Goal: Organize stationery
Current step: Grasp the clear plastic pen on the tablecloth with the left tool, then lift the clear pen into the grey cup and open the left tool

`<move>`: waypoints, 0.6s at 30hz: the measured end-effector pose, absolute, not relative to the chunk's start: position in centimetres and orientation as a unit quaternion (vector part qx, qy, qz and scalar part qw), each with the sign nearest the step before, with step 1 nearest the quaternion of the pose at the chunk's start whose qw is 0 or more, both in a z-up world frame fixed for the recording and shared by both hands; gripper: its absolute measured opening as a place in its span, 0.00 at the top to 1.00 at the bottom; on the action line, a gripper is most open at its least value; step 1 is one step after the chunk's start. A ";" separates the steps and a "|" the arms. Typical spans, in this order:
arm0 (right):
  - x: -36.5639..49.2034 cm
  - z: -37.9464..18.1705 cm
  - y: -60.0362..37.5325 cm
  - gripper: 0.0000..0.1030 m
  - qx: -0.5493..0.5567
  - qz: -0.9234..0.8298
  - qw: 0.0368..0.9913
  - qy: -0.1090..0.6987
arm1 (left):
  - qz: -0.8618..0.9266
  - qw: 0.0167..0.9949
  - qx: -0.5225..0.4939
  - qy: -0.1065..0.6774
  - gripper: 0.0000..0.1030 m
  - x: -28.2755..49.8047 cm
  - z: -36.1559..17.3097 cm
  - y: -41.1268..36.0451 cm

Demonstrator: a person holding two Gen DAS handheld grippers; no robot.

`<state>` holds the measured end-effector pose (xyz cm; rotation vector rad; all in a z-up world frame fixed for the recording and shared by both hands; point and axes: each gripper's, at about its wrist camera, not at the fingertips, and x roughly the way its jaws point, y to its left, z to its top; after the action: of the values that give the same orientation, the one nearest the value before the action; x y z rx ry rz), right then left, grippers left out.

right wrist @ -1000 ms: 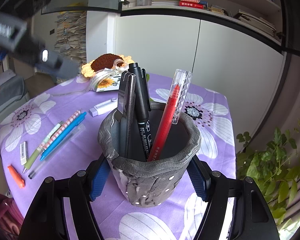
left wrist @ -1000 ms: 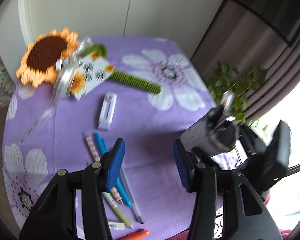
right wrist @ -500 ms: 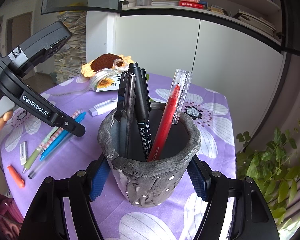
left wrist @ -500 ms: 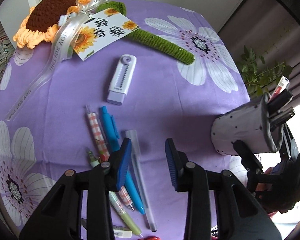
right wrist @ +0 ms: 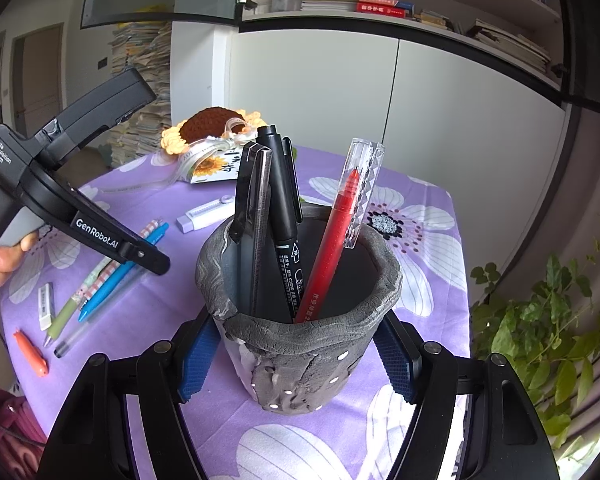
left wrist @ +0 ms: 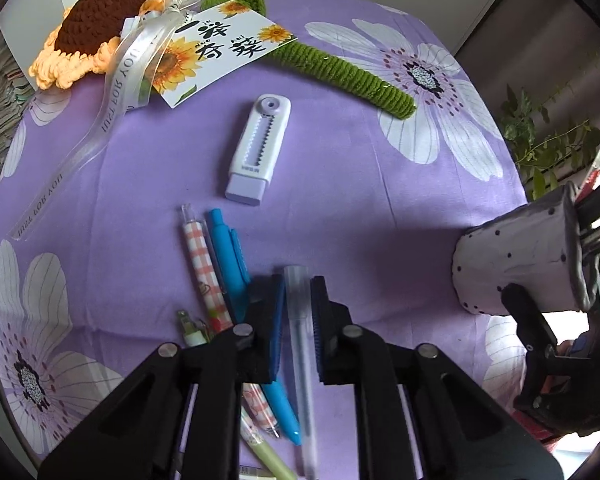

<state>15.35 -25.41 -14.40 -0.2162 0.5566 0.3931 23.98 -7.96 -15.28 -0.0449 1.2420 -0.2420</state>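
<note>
My left gripper (left wrist: 297, 308) is down at the purple cloth with its blue pads closed on a clear pen (left wrist: 302, 360) that lies between them. A blue pen (left wrist: 235, 264), a pink checked pen (left wrist: 203, 264) and a green pen (left wrist: 271, 460) lie just to its left. My right gripper (right wrist: 297, 364) is shut on a grey clay pen holder (right wrist: 300, 356), which holds a red pen (right wrist: 332, 248), a black marker (right wrist: 283, 216) and a dark pen (right wrist: 255, 216). The holder also shows at the right of the left wrist view (left wrist: 520, 264).
A white-lilac retractable eraser (left wrist: 257, 148) lies mid-table. A crochet sunflower (left wrist: 107, 32) with ribbon, card and green stem (left wrist: 340, 68) lies at the back. A small white eraser (right wrist: 45, 306) and an orange item (right wrist: 29, 354) lie near the table's left edge. A plant (right wrist: 540, 340) stands right.
My left gripper has come down over the loose pens and closed its pads on the clear pen. My right gripper and the holder have not moved.
</note>
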 end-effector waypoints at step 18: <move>15.1 -14.4 -25.0 0.29 -0.115 0.185 0.937 0.273 | -0.250 0.870 -0.052 0.422 0.90 17.2 -2.9 -8.8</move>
<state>15.14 -25.03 -14.42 -0.2348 0.5572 0.3776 17.23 -8.83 -2.91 -0.1079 0.8817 -0.5221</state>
